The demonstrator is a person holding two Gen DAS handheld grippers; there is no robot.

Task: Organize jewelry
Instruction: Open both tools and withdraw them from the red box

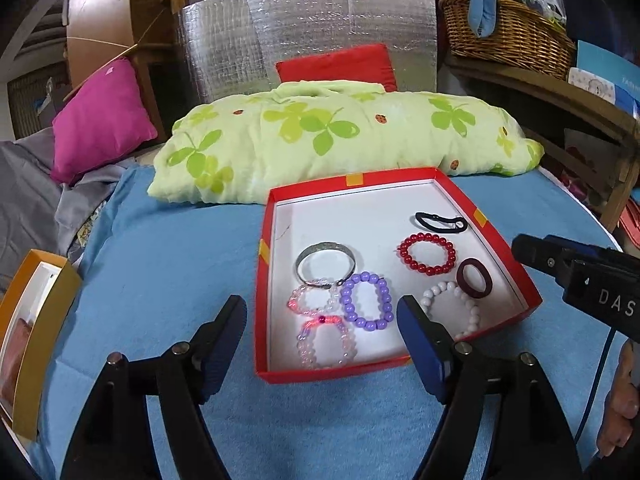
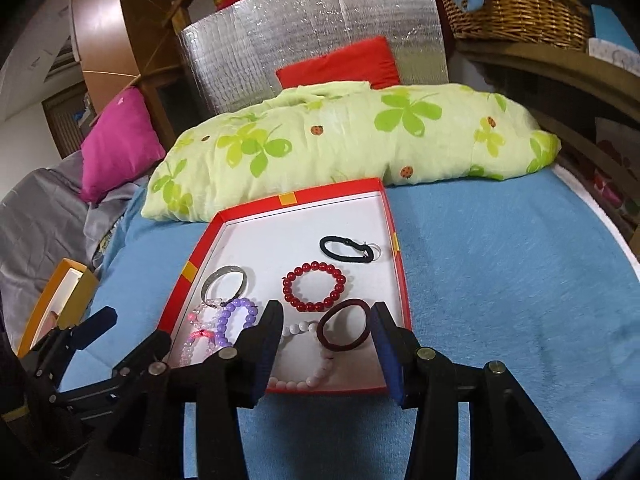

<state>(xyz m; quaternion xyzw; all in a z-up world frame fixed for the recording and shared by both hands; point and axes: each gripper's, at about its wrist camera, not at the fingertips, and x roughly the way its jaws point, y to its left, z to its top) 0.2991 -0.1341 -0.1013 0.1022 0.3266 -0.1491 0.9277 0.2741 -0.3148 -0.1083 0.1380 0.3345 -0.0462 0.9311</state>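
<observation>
**Hovering over a box of bracelets, nothing held**

Standing at the near edge of the red box, both grippers hang with fingers spread wide and empty. The left gripper frames the near left of the box; the right gripper frames the near right corner, its fingers on either side of the dark red hair tie without, as far as I can tell, touching it.

Nearest lie two clear pink bead bracelets touching each other, a purple bead bracelet just beside them and a white bead bracelet. These look light and floppy on elastic, with smooth round beads likely to slip; pinching across one side of the loop seems safest. The hair tie should be soft and grippy, easy to squash between the pads.

Farther in, the silver bangle looks stiff and slick, best taken across its band. Beyond sit a red bead bracelet and a black hair tie, all on the blue blanket.
</observation>
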